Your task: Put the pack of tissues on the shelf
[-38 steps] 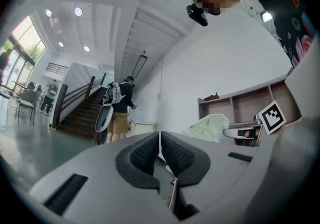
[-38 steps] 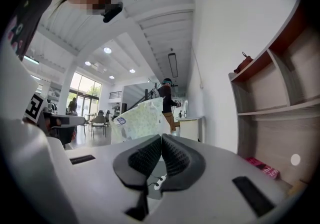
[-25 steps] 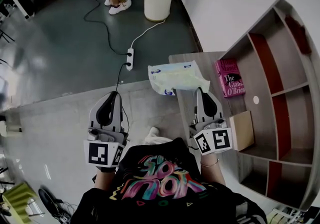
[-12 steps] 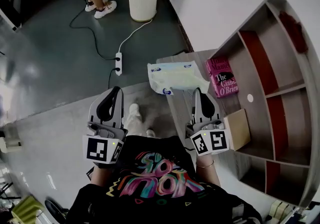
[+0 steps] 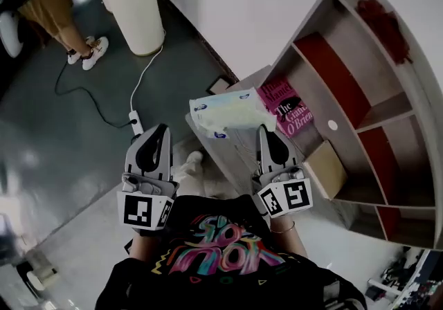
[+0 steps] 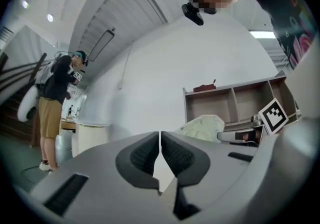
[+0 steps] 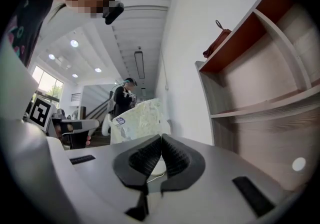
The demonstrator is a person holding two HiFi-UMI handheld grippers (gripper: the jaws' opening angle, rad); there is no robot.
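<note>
The pack of tissues point(image 5: 227, 112), pale green and white with blue print, hangs in the air from one edge, and my right gripper point(image 5: 265, 129) is shut on that edge. It hovers over the near corner of the low wooden table point(image 5: 223, 151), just left of a pink book point(image 5: 285, 108). In the right gripper view the pack point(image 7: 137, 120) rises behind the closed jaws point(image 7: 161, 140). The wooden shelf point(image 5: 349, 59) with red inner panels stands to the right. My left gripper point(image 5: 158, 130) is shut and holds nothing; its view point(image 6: 160, 135) shows the pack point(image 6: 202, 127) beyond.
A small wooden box point(image 5: 327, 169) sits on the table below the book. A dark red object point(image 5: 381, 14) lies on top of the shelf. On the floor lie a power strip point(image 5: 136, 122) and cable, beside a white pillar point(image 5: 135, 11). A person point(image 5: 55, 11) stands at far left.
The head view has swung toward the shelf, which looms larger. The held pack has moved with the right gripper closer to the pink book and the shelf. Both grippers stay shut.
</note>
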